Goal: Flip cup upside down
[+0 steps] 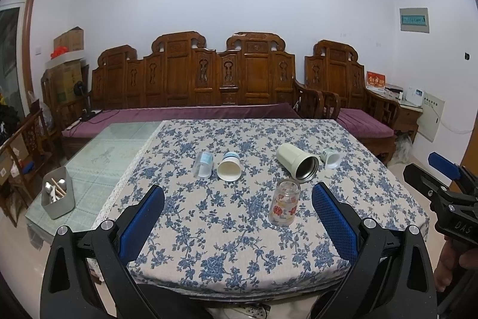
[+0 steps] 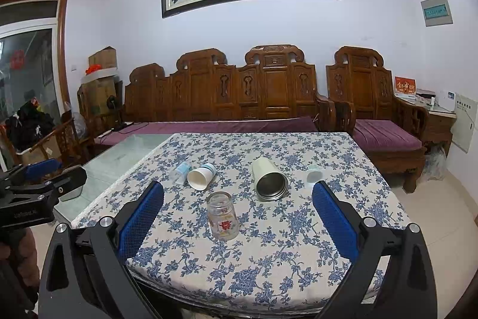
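Glass cup (image 1: 283,204) with red flower print seen standing on floral tablecloth (image 1: 227,229), long axis vertical; which end is up not made out. In left wrist view, left gripper (image 1: 238,224) held spread wide, nothing pinched; cup set ahead, right of centre, near right pad. In right wrist view, same cup (image 2: 223,216) placed ahead, slightly left of centre between spread pads of right gripper (image 2: 238,224), also empty. Right gripper judged better lined up for grasp.

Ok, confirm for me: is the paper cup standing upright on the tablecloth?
No, the paper cup lies on its side on the tablecloth, its open mouth facing the camera.
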